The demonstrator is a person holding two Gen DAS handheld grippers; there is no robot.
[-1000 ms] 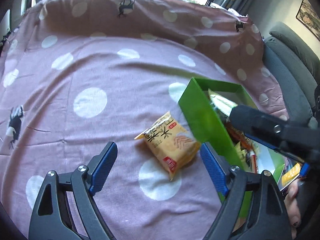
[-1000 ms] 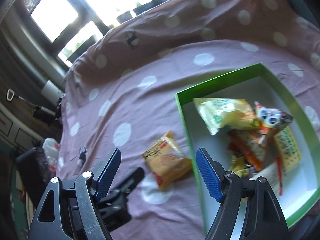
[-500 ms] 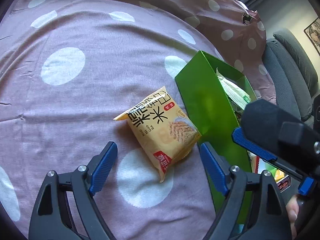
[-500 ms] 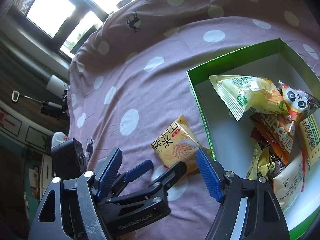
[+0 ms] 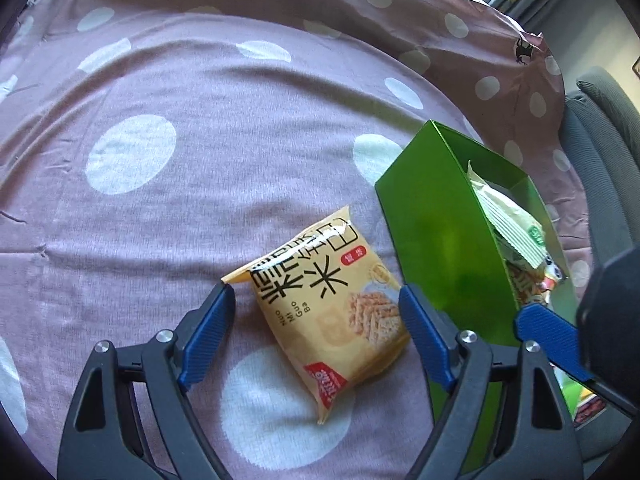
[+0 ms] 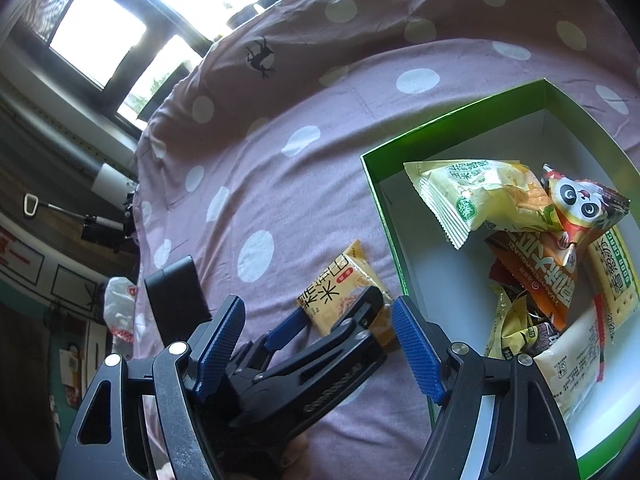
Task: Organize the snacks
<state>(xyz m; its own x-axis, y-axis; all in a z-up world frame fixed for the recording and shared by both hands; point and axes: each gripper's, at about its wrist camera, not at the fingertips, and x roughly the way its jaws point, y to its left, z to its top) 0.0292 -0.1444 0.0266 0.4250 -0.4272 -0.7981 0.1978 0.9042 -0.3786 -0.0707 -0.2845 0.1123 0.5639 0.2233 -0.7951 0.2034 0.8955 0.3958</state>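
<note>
Left tool (image 5: 316,300): jaws wide, lately narrowing, one blue pad on each side of the yellow snack packet (image 5: 332,300); the left pad touches the packet's corner flap, the right pad lies just beside its far edge; no clamping pressure visible.
Right tool (image 6: 320,328): jaws wide, nothing between the pads; it hangs over the left tool and the cloth beside the box.
Yellow snack packet: flat on the pink dotted cloth (image 5: 160,240), just beside the outer wall of the green box (image 5: 436,240), outside it.
Green box: open top, white inside, standing on the cloth.
Left wrist view only: the printed face of the packet close up, black characters and a red label; the tall green outer wall of the box; a grey upholstered seat (image 5: 596,140) past the cloth's edge; one blue pad of the right tool at the right border.
Right wrist view only: the box interior, holding a pale green packet (image 6: 480,196), a panda-face packet (image 6: 580,208), an orange packet (image 6: 532,268) and other wrappers, piled toward the right side; the left tool's black body seen from above; bright windows (image 6: 96,36) beyond the cloth; a fingertip under the left tool.
Cloth: pink with white dots and small black animal prints, wrinkled.
</note>
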